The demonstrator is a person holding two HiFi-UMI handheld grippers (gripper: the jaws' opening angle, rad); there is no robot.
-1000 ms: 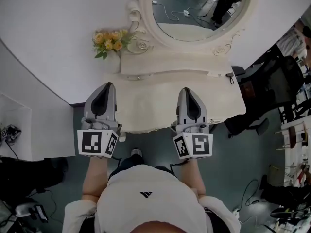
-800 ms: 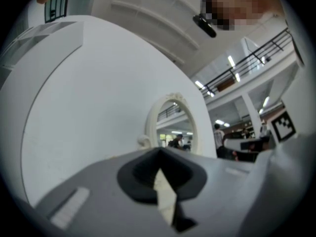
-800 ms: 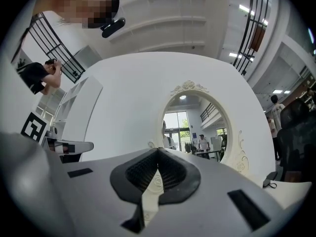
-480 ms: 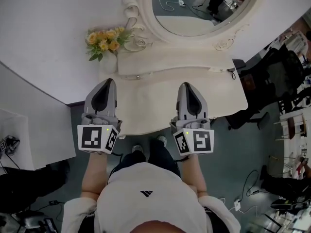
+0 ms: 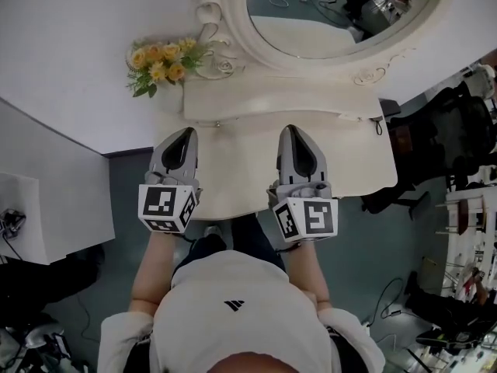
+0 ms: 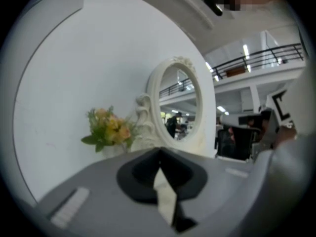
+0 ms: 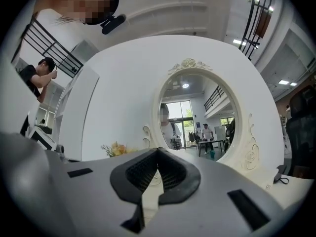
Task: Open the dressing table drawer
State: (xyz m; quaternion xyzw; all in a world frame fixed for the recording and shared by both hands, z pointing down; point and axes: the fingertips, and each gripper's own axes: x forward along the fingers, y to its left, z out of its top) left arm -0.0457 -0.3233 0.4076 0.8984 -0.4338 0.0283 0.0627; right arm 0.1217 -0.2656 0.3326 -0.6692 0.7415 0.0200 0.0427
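Both grippers closed and empty over the table

Seen from the head, the left gripper (image 5: 187, 133) and right gripper (image 5: 292, 130) lie side by side above the cream table (image 5: 247, 183), both aimed at 12 o'clock toward the wall. In each gripper's own view the jaws meet at the tips with nothing between them, and neither touches the table. The oval mirror (image 5: 335, 12) stands at 12 to 1 o'clock from the right gripper. The yellow flowers (image 5: 160, 62) sit at 11 o'clock from the left one, just beside the mirror's frame. The drawer cannot be picked out for sure from above. A low tier (image 5: 279, 99) under the mirror, at 12 o'clock of both grippers, carries a small knob (image 5: 220, 123) on its front edge.
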